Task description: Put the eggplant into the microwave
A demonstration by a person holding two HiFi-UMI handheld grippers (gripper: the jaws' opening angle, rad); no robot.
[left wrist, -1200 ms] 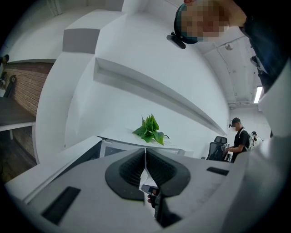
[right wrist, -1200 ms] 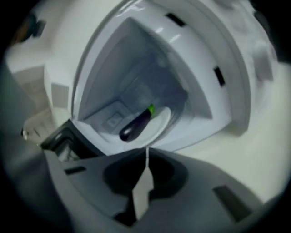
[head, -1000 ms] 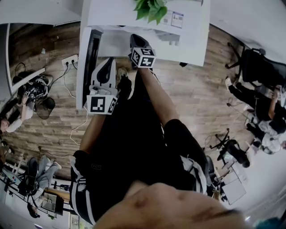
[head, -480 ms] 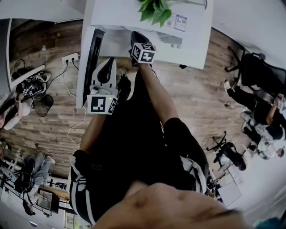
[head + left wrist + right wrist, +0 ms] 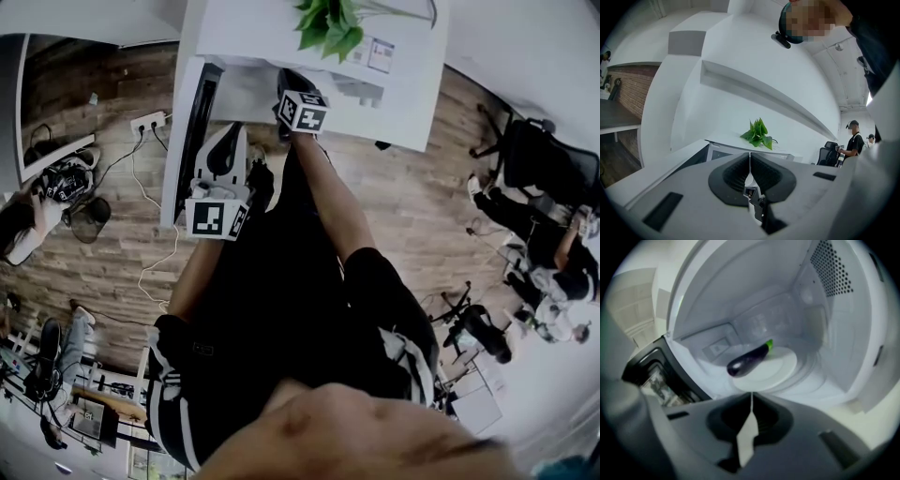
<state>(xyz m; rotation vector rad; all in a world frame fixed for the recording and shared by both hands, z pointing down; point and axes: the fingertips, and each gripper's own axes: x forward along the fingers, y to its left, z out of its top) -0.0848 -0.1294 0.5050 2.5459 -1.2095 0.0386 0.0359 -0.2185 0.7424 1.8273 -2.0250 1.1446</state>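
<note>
almost nothing has moved since a second ago. our left gripper (image 5: 750,161) and right gripper (image 5: 751,399) are closed on nothing. the eggplant (image 5: 749,359) lies on the turntable (image 5: 783,367) at 12 o'clock, its dark end at the 9 o'clock rim, so we judge a slammed door (image 5: 647,366) could roll it off.

Office: swivel chairs (image 5: 539,155), seated people (image 5: 548,234)
</note>
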